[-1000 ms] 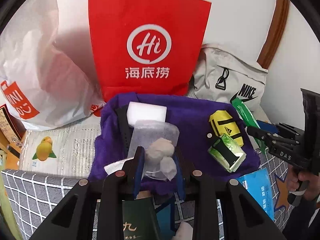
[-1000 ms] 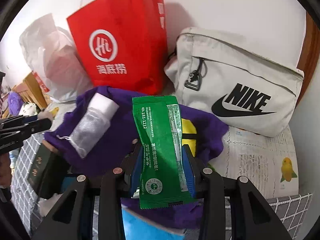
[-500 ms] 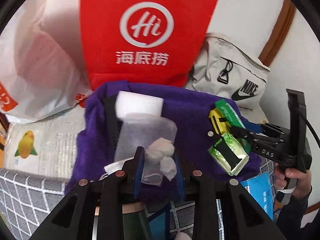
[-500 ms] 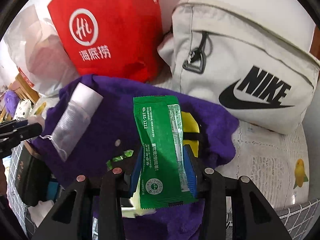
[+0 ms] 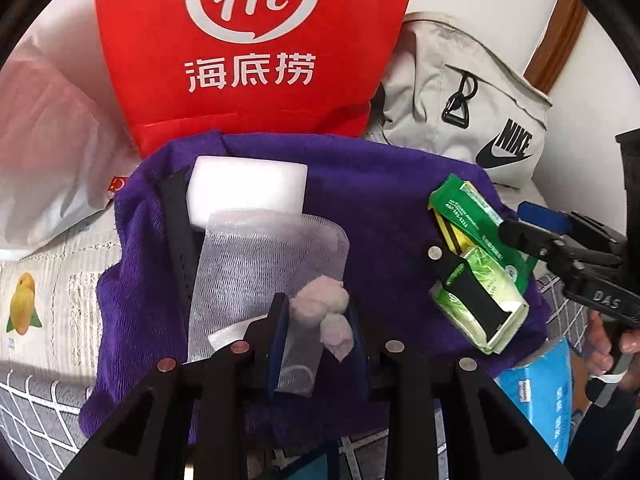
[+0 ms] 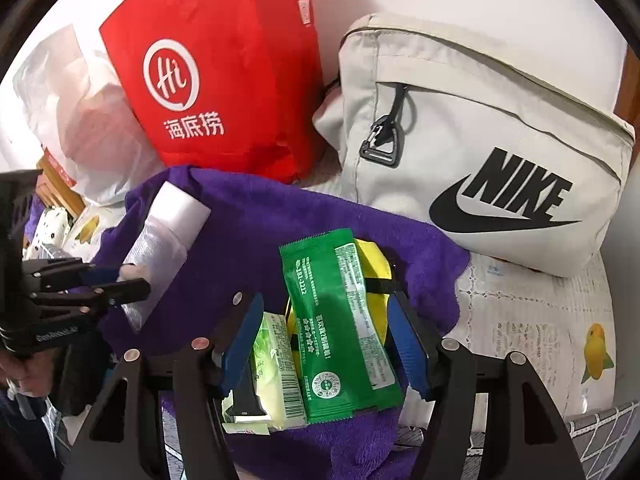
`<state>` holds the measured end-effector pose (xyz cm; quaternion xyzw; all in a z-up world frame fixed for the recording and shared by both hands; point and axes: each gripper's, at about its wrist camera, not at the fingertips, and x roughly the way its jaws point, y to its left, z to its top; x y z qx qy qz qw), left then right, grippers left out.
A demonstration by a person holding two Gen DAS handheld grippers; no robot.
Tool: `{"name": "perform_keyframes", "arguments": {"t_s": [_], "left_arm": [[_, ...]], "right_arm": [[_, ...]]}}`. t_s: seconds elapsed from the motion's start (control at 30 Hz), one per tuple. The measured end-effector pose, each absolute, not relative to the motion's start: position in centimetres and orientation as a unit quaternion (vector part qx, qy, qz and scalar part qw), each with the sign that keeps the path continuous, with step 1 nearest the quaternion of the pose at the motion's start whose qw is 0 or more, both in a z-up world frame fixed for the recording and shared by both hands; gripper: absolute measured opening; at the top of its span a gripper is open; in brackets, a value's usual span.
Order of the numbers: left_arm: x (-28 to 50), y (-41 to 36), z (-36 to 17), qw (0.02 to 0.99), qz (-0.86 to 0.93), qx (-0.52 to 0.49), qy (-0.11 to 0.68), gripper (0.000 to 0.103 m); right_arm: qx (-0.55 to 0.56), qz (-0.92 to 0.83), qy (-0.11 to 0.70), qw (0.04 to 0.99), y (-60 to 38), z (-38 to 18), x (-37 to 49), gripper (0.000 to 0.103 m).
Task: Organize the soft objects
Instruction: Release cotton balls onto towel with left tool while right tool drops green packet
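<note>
Over the purple towel [image 6: 256, 220] on the bed, my right tool [image 6: 326, 344] is opening its jaws; the green sachet [image 6: 340, 332] lies between them, free of the pads, its long axis running straight ahead, resting across the yellow pouch [image 6: 374, 264] and beside the pale green tissue pack [image 6: 276, 364]. My left tool [image 5: 316, 340] is narrow, clamped on a mesh bag of cotton balls [image 5: 320, 304], directly above the flat white mesh pouch [image 5: 264, 256]. I judge the left hand nearer its drop spot.
</note>
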<state>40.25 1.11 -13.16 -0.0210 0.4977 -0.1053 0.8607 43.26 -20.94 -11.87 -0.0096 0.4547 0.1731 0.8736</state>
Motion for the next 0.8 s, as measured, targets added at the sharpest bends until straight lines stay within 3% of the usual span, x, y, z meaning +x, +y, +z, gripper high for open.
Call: {"name": "perform_keyframes", "arguments": {"t_s": [0.27,0.4,0.57,0.63,0.8], "left_arm": [[40.5,0.5,-13.6,0.859,-0.094,-0.004,0.504,0.032],[40.1,0.5,-13.1,0.863,-0.074,0.012,0.5,0.054],[39.4,1.0,-11.8,0.868,-0.067,0.01,0.492,0.056],[39.2,1.3,-11.4,0.87,-0.065,0.0,0.489,0.066],[38.6,2.3,-9.9,0.872,-0.078,-0.049,0.48,0.069]], "right_arm": [[-0.001,0.181,0.466,0.866,-20.9,-11.9,43.1,0.064],[-0.009,0.181,0.464,0.867,-20.4,-11.4,42.5,0.064],[-0.026,0.182,0.456,0.871,-19.4,-10.5,41.5,0.064],[-0.025,0.185,0.452,0.872,-19.4,-10.1,40.9,0.064],[-0.03,0.183,0.455,0.871,-19.3,-9.7,39.2,0.064]]}}
